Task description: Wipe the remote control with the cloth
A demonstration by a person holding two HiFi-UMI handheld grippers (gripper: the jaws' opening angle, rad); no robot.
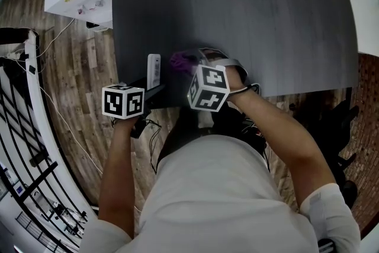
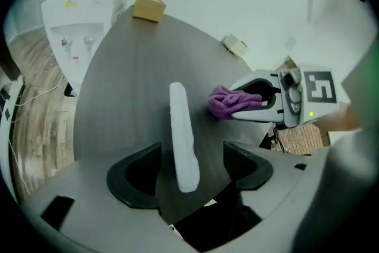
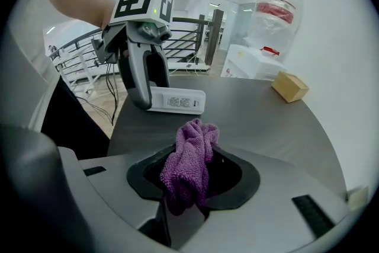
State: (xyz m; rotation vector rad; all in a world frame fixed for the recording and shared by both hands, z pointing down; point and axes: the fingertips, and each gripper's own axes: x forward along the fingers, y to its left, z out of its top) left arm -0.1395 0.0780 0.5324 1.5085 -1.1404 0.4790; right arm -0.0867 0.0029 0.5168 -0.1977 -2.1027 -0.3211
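The left gripper [image 2: 190, 154] has its jaws wide apart. The near end of the remote [image 2: 180, 127] lies in the gap with bare bench [image 2: 124, 86] showing on both sides of it, so nothing is gripped. From those jaws the remote runs straight away toward 12 o'clock, its long axis in line with the gripper's own pointing.

The right gripper [image 3: 195, 163] has its jaws closed on the purple cloth [image 3: 186, 181]. A bunched fold stands out ahead of the tips.

In the right gripper view the remote [image 3: 177, 101] lies at about 11 o'clock from the cloth, just beyond it and broadside on, its long axis running 9 to 3 and its labelled side toward that camera. The left gripper [image 3: 139, 77] stands at the remote's 9 o'clock end.

In the head view the remote [image 1: 153, 71] sits near the bench [image 1: 266, 21] edge closest to the person, pointing 12 to 6. The cloth [image 1: 180, 61] is at its 3 o'clock, just beside it and seemingly not touching.

The wipe turns on that crossing: the right gripper [image 1: 208, 87] is the one with the cloth and meets the remote side-on. It probably needs a short shift toward 9 o'clock in the head view, then strokes along the 12-to-6 line. The left jaws straddle the near end and could close to steady it.
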